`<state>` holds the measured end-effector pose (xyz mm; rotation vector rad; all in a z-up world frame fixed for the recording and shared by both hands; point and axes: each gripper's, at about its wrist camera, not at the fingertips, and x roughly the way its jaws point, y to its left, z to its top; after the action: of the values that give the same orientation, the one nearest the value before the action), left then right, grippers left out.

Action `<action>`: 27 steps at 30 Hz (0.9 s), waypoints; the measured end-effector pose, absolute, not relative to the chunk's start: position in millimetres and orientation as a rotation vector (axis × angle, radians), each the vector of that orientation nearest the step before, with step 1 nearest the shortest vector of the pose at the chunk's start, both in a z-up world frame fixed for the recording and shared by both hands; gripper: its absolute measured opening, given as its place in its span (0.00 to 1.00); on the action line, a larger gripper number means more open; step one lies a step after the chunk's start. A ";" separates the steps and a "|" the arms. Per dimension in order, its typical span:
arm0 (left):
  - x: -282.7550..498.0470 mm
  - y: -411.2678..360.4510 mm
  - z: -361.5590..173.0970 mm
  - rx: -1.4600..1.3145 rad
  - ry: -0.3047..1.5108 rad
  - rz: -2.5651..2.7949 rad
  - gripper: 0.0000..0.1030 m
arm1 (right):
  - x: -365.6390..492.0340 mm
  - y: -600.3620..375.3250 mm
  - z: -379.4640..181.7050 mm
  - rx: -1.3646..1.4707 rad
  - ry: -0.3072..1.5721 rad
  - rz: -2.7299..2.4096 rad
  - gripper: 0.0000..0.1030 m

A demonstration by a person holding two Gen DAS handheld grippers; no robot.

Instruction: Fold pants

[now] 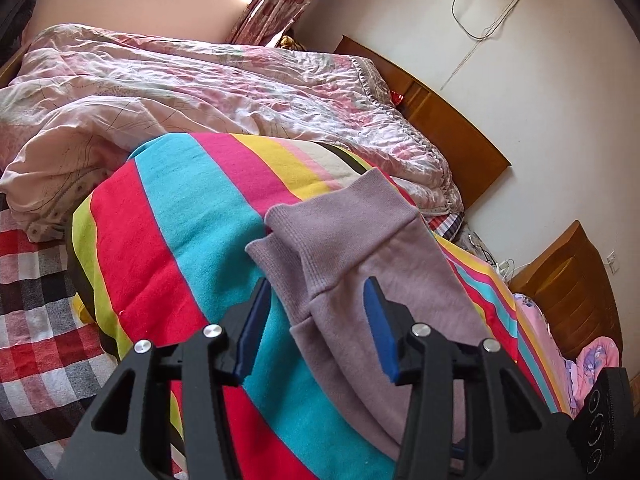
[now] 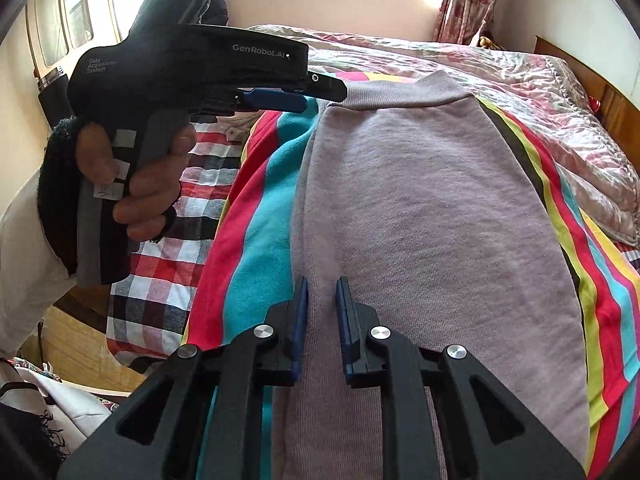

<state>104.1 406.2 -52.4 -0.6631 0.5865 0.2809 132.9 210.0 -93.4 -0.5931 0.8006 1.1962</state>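
Mauve knit pants [image 2: 420, 200] lie lengthwise on a striped blanket [image 2: 256, 200] on the bed. In the right wrist view my right gripper [image 2: 323, 282] points down onto the near part of the pants, shut on a raised ridge of the cloth near its left edge. My left gripper [image 2: 320, 88] is seen from the side at the far ribbed end, held by a hand [image 2: 148, 184]. In the left wrist view the left gripper [image 1: 316, 284] stands open. The ribbed bands of the pants [image 1: 360, 240] lie between and under its blue pads [image 1: 376, 320], apart from them.
A crumpled pink floral quilt [image 1: 200, 80] fills the far side of the bed. A red, white and black checked sheet [image 1: 40, 300] lies left of the blanket. A wooden headboard [image 1: 452, 128] and a bedside cabinet [image 1: 568, 280] stand on the right.
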 end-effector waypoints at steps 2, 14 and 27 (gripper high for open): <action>106.8 406.6 -50.6 -0.651 0.591 0.266 0.46 | 135.6 207.4 -93.9 -0.556 0.824 1.196 0.15; 135.3 427.2 -76.1 -0.728 0.636 0.221 0.36 | 140.2 197.4 -91.6 -0.469 0.867 1.190 0.16; 127.2 412.7 -40.4 -0.579 0.637 0.255 0.09 | 121.4 189.6 -56.2 -0.485 0.767 1.173 0.05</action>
<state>127.2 412.7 -40.4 -0.5792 0.6374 0.2550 121.4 189.6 -56.2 -0.4846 0.7670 1.1733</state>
